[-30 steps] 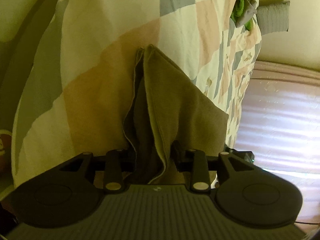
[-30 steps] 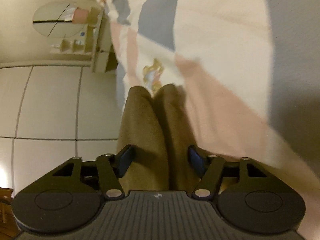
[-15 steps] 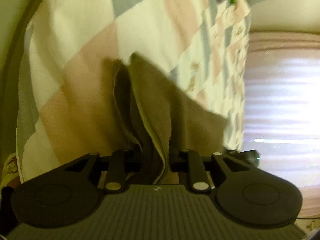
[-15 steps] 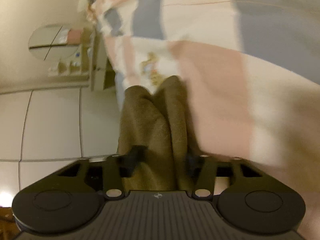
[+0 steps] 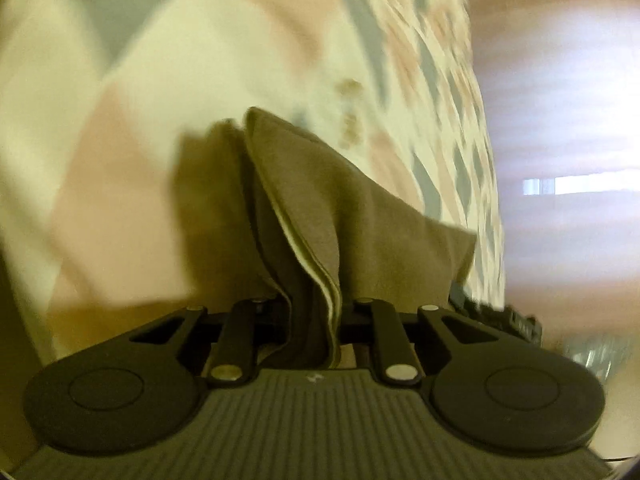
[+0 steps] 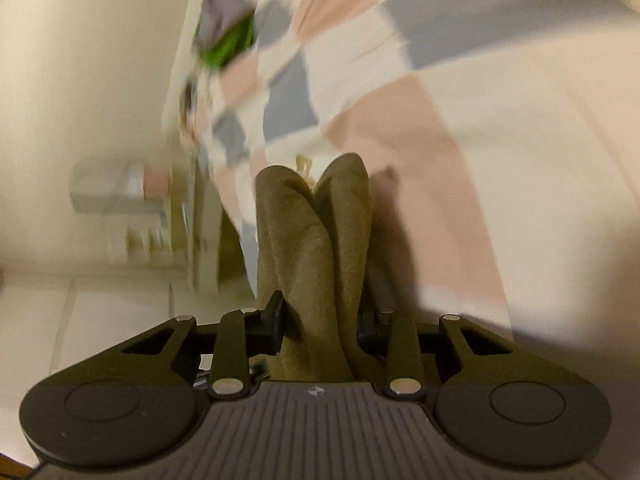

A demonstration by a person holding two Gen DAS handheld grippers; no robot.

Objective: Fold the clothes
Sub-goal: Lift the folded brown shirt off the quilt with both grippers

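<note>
Left gripper: Your left gripper (image 5: 310, 312) has its jaws closing on a bunched edge of the olive-brown garment (image 5: 352, 216). The cloth fills the gap between the jaws and runs back toward the gripper body.
Right gripper: Your right gripper (image 6: 320, 316) has its jaws closing too. Two rolled folds of the same garment (image 6: 316, 248) pass between them; the left finger (image 6: 274, 318) touches the cloth, while the right finger is mostly hidden behind it.
Garment position: In each view the garment extends forward from the jaws, above the checked bedspread (image 5: 224, 60) of cream, pink and grey squares. You cannot tell whether its far end touches the bedspread.
Garment detail: In the left wrist view a pale inner edge shows along one fold.
Surroundings, left wrist view: A pinkish curtain (image 5: 560, 100) is on the right, strongly blurred.
Surroundings, right wrist view: A green and grey heap (image 6: 226, 20) lies at the far end of the bedspread (image 6: 500, 120). A blurred shelf unit (image 6: 132, 208) stands against the wall on the left, above a pale tiled floor (image 6: 100, 328).
</note>
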